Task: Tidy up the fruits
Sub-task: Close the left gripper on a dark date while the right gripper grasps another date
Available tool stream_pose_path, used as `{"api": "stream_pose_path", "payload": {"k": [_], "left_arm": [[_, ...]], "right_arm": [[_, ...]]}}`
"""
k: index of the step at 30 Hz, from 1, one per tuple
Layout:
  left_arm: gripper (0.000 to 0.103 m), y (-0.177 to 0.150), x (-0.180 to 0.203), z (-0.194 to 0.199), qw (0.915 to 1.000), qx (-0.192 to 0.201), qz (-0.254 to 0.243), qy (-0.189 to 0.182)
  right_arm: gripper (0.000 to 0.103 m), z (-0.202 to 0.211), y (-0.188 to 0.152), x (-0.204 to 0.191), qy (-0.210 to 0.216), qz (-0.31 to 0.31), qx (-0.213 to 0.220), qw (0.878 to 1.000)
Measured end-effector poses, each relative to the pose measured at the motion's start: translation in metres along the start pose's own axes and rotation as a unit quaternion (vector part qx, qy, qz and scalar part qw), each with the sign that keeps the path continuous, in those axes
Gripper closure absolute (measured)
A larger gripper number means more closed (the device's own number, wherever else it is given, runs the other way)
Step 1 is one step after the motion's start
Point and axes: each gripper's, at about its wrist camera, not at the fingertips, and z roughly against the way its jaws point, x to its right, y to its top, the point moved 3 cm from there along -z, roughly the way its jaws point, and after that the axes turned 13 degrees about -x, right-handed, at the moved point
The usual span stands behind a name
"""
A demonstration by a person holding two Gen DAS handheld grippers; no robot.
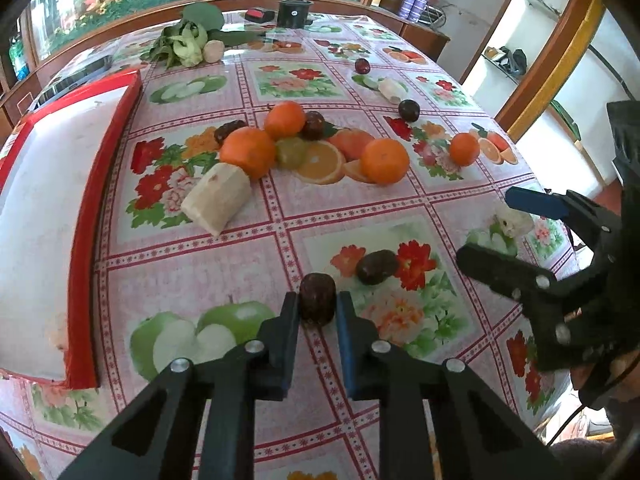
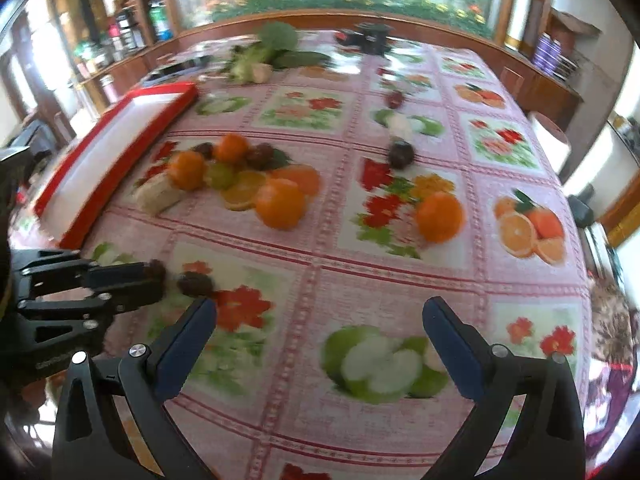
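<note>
Left wrist view, left gripper (image 1: 318, 312): jaws clamped on a small dark brown wrinkled date (image 1: 317, 298), which stands upright between the two blue-padded fingers, low over the surface
Left wrist view, surface (image 1: 248, 248): covered by a pink checked cloth printed with flowers and fruit
Left wrist view, second date (image 1: 377, 266): a dark oval fruit lying on the cloth just beyond and to the right of the held one
Left wrist view, fruit pile: three round oranges (image 1: 248, 153) grouped mid-surface with a pale green round fruit (image 1: 292, 152) between them and dark fruits behind; a fourth small orange (image 1: 464, 149) sits apart to the right
Left wrist view, peeled white root chunk (image 1: 218, 198): touching the nearest orange, lying tilted toward the camera
Left wrist view, red-rimmed white tray (image 1: 108, 184): along the left side, inside bare
Left wrist view, far end: two dark plums (image 1: 409, 110), a leafy green vegetable bunch (image 1: 188, 40), a black cylindrical container (image 1: 294, 13)
Left wrist view, right gripper (image 1: 504, 224): at the right edge, jaws apart, a whitish piece (image 1: 510, 222) lying between the fingers

Right wrist view, right gripper (image 2: 320, 320): jaws wide apart over the printed green apple, holding nothing; picture blurred
Right wrist view, left gripper (image 2: 154, 276): at the left, closed on the date (image 2: 157, 269), the second date (image 2: 195, 283) just beside it
Right wrist view, tray (image 2: 120, 152): far left, well apart from both grippers
</note>
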Motion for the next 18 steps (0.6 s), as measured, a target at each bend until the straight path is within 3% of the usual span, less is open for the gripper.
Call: {"api": "stream_pose_path", "payload": {"k": [5, 10, 13, 18], "left_arm": [[0.082, -0.007, -0.007, 0.003, 1.0000, 0.000, 0.002, 0.001], [0.082, -0.014, -0.018, 0.007, 0.9999, 0.001, 0.013, -0.002], [0.082, -0.017, -0.023, 0.008, 0.9998, 0.001, 0.018, -0.007], [0.082, -0.018, -0.028, 0.008, 0.9995, 0.002, 0.026, -0.015]], "right_arm": [[0.008, 0.000, 0.004, -0.022, 0.049, 0.038, 0.007, 0.998], [0.042, -0.014, 0.010, -0.043, 0.071, 0.080, -0.025, 0.994], [0.054, -0.024, 0.010, -0.057, 0.063, 0.113, -0.042, 0.991], [0.066, -0.033, 0.009, -0.062, 0.065, 0.125, -0.053, 0.989]]}}
